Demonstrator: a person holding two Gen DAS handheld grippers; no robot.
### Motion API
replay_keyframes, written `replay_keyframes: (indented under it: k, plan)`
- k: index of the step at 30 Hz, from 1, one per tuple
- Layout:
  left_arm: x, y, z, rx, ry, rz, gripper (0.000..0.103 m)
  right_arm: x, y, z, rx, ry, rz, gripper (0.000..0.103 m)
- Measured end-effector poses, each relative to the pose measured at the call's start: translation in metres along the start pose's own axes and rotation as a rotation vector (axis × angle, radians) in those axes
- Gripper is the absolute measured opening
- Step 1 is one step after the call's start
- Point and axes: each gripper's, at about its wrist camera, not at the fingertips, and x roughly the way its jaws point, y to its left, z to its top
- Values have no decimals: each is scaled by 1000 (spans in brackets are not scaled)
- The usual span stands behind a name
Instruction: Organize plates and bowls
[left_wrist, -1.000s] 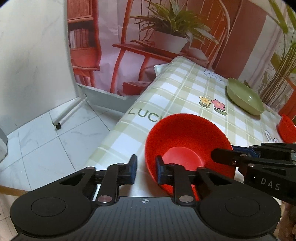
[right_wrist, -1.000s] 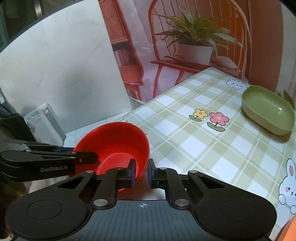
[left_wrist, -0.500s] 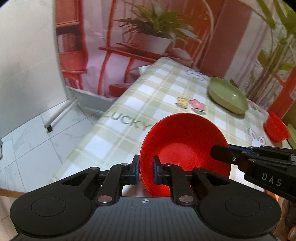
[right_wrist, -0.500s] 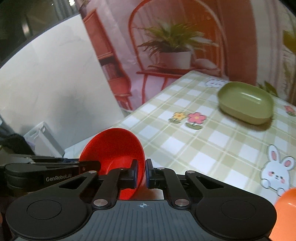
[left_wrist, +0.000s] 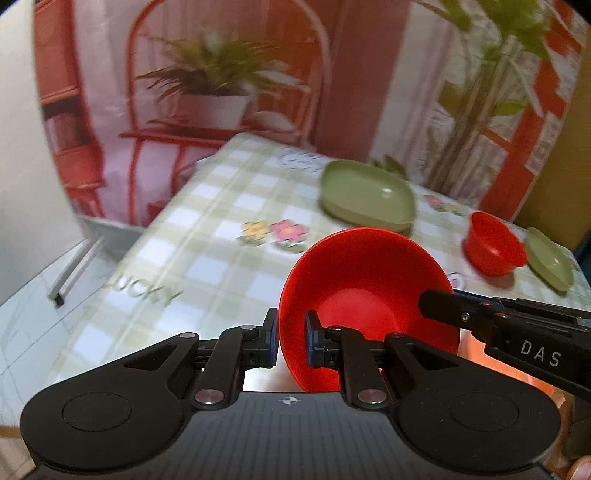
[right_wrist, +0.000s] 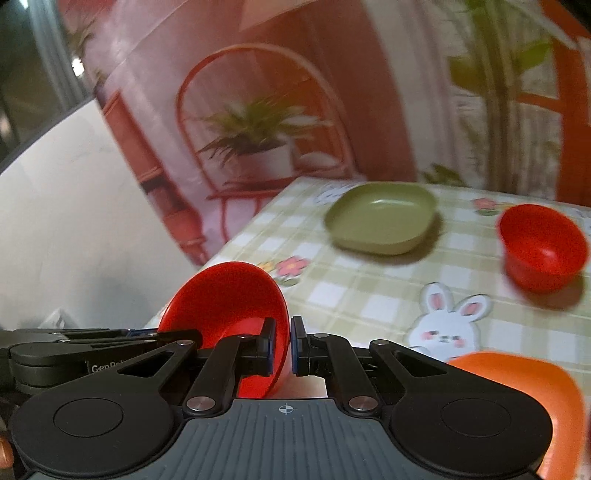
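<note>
Both hand-held grippers have the big red bowl (left_wrist: 369, 291) by its rim, above the near edge of the tabletop (left_wrist: 221, 236)!

The left hand-held gripper (left_wrist: 291, 338) pinches the rim on the near-left side, one pad inside, one outside, and the right hand-held gripper (right_wrist: 283, 345) is clamped on the opposite rim, so the bowl hangs tilted between them. Out on the checked cloth sits a green dish (right_wrist: 382, 218) near the far edge, with a small red bowl (right_wrist: 541, 247) off to its right and another green dish (left_wrist: 550, 262) just beyond that. An orange bowl (right_wrist: 532, 398) peeks in at the right wrist view's lower right corner.
</note>
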Motion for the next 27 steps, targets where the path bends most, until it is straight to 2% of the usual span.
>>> replay_keyframes:
  k: [9, 27]
  plan:
    - [9, -60, 18, 62, -20, -84, 15, -35, -59, 8, 121, -69, -80, 8]
    - [23, -176, 32, 212, -32, -233, 15, -111, -162, 20, 239, -203, -208, 7]
